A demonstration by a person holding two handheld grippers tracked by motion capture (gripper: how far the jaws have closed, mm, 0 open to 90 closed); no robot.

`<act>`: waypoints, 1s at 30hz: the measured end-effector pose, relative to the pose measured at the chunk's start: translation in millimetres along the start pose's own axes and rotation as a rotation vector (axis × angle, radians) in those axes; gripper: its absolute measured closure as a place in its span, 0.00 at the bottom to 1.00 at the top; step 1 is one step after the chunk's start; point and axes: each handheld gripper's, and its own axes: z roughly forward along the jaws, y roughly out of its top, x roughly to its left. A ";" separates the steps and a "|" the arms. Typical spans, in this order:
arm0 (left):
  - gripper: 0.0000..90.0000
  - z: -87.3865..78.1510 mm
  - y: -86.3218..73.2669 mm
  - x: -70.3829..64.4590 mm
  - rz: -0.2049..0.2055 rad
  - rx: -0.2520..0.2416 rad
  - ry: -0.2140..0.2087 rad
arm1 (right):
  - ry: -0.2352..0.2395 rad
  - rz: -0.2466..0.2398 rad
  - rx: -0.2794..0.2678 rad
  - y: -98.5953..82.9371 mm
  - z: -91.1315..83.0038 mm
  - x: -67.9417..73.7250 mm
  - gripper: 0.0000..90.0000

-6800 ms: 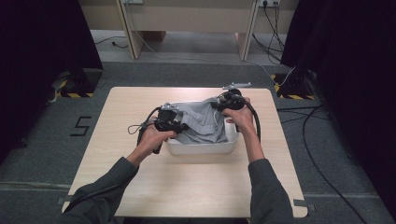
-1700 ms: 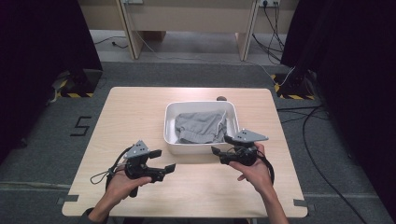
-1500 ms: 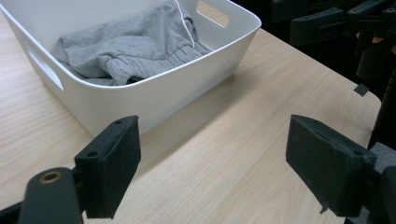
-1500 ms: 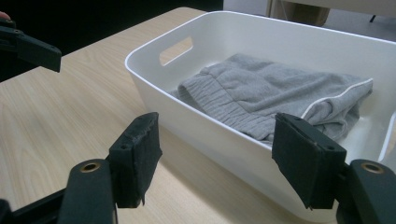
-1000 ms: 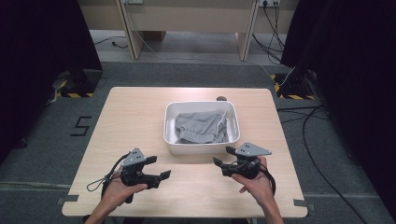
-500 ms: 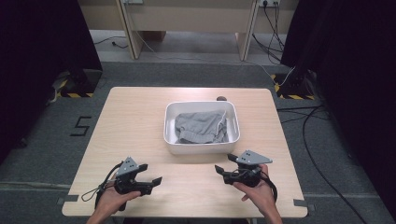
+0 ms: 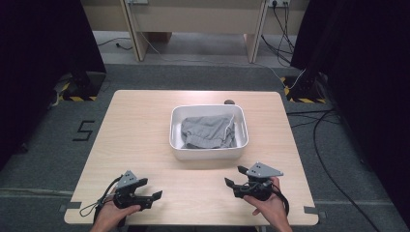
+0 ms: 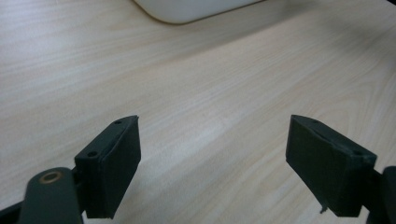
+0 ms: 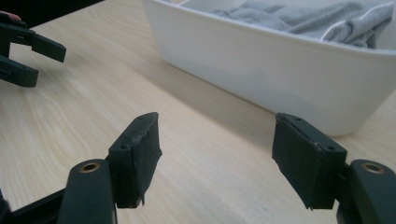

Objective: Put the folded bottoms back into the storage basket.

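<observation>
A white rectangular bin [image 7: 208, 152] stands mid-table with a crumpled grey cloth [image 7: 209, 131] lying inside it. My left gripper [image 7: 155, 195] rests low at the front left of the table, open, nothing between its jaws; in the left gripper view my left gripper [image 8: 212, 163] looks over bare wood toward the bin's corner [image 8: 187, 9]. Open and empty too, my right gripper [image 7: 228, 182] sits at the front right, just short of the bin. The right gripper view shows my right gripper [image 9: 215, 158] facing the bin wall [image 9: 280, 65], with the cloth [image 9: 308, 18] above its rim.
The wooden table [image 7: 145, 140] has bare surface on both sides of the bin. A small dark object [image 7: 228, 102] lies at the table's far edge behind the bin. Cables run over the floor [image 7: 333, 125] to the right. The other gripper [image 9: 23, 51] shows far left in the right gripper view.
Both grippers came out of the bin, leaving the cloth inside, and drew back toward the table's front edge. Over the last second they slid slightly nearer and lower.
</observation>
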 end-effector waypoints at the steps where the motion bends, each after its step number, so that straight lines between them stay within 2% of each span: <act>1: 0.20 -0.4 -1.5 -0.1 0.007 0.005 0.005 | -0.001 0.001 0.001 -2.8 -0.2 -0.2 0.37; 8: 0.20 -1.0 -10.3 -1.3 0.014 0.019 0.000 | -0.011 0.017 0.030 -20.1 -0.7 -2.9 0.37; 16: 0.18 -2.5 -19.1 -3.7 0.020 0.027 0.019 | -0.032 0.020 0.071 -35.9 0.9 -4.6 0.34; 21: 0.18 -5.8 -25.4 -5.0 0.048 0.016 0.051 | -0.049 0.018 0.090 -44.3 1.0 -6.3 0.34; 24: 0.18 -7.3 -29.7 -6.4 0.062 0.001 0.065 | -0.079 0.009 0.106 -48.7 0.1 -7.0 0.34; 30: 0.16 -8.5 -35.7 -12.4 0.074 -0.019 0.059 | -0.106 -0.016 0.129 -55.1 -0.9 -5.9 0.33</act>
